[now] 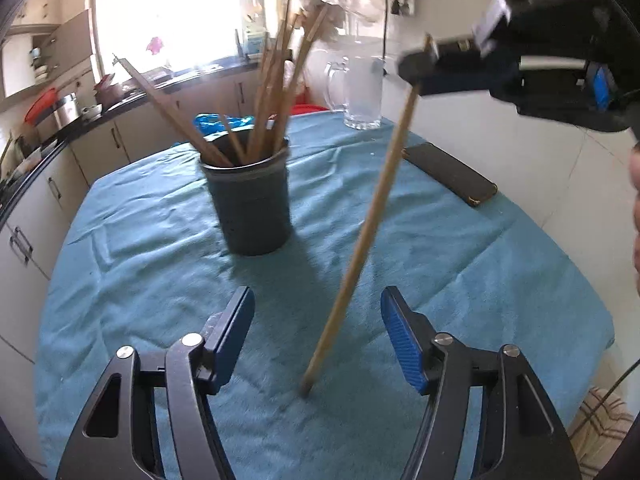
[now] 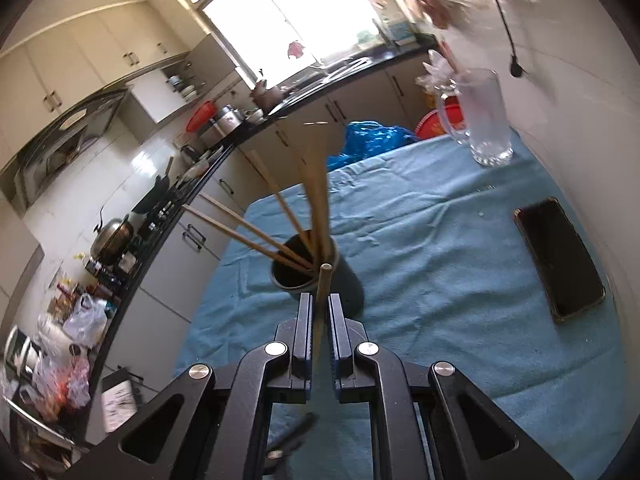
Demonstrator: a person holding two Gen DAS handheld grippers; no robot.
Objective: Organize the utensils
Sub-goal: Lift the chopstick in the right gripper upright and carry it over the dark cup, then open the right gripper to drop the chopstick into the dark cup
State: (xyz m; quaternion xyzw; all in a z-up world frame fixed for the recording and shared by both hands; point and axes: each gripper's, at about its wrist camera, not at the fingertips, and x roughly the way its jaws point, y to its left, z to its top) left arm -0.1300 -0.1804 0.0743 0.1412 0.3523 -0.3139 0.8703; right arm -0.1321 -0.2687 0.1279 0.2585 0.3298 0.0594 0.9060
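A clear glass mug (image 1: 362, 94) and a dark phone (image 1: 450, 172) lie well apart on the teal cloth (image 1: 140, 280).

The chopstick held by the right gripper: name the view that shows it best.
The left wrist view. There the whole chopstick shows, from the right gripper clamped near its top down to its tip on the blue cloth. The right wrist view shows only a short end sticking up between the closed pads.

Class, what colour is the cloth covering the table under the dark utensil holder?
Teal blue cloth, plain and slightly wrinkled; it shows best in the left wrist view.
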